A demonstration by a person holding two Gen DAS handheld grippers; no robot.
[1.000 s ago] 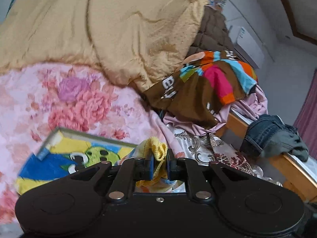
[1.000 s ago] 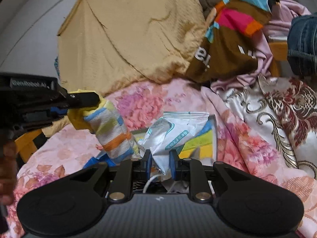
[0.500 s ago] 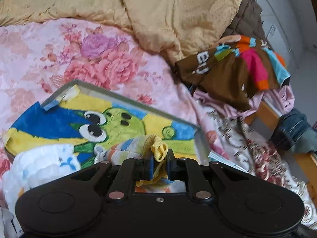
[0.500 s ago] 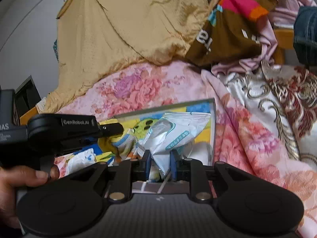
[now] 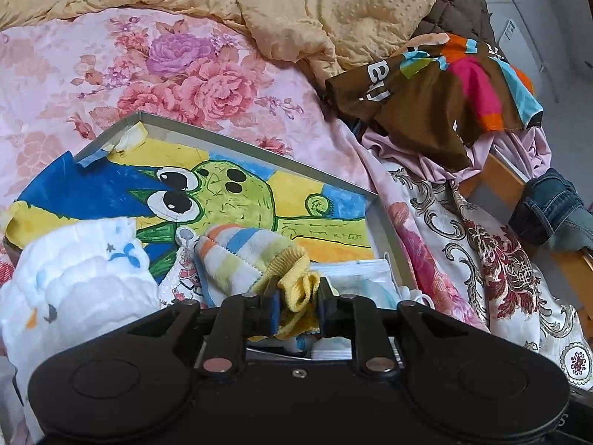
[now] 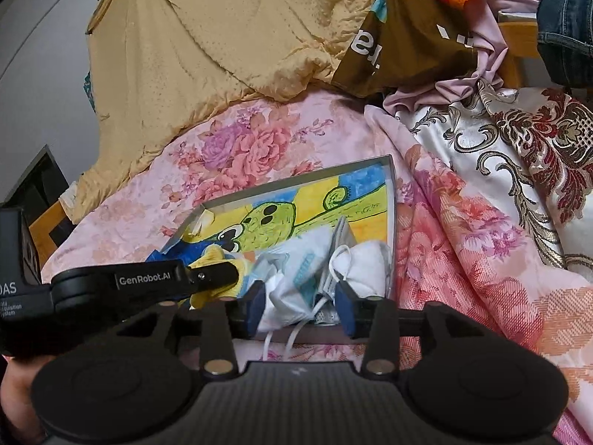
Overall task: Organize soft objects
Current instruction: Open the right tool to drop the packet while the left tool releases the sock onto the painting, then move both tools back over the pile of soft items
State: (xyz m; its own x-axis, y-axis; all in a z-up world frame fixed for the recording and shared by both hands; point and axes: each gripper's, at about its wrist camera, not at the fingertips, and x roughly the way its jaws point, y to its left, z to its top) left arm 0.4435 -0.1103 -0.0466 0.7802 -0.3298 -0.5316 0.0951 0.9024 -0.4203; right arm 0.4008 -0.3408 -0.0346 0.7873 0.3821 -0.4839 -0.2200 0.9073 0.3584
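Observation:
A shallow grey box lined with a cartoon drawing lies on the floral bedsheet; it also shows in the right wrist view. My left gripper has parted jaws around the yellow cuff of a striped sock that rests in the box. The left gripper also shows in the right wrist view. My right gripper is open, its jaws on either side of a white mask packet lying in the box beside white masks. A white padded cloth sits at the box's left.
A yellow blanket covers the far bed. A brown multicoloured garment and pink cloth are piled at the right. Jeans lie on a wooden frame. A patterned satin cover lies right of the box.
Both grippers lowered into the box. The left jaws have widened on the sock, which now lies in the box. The right jaws opened and the mask packet rests in the box.

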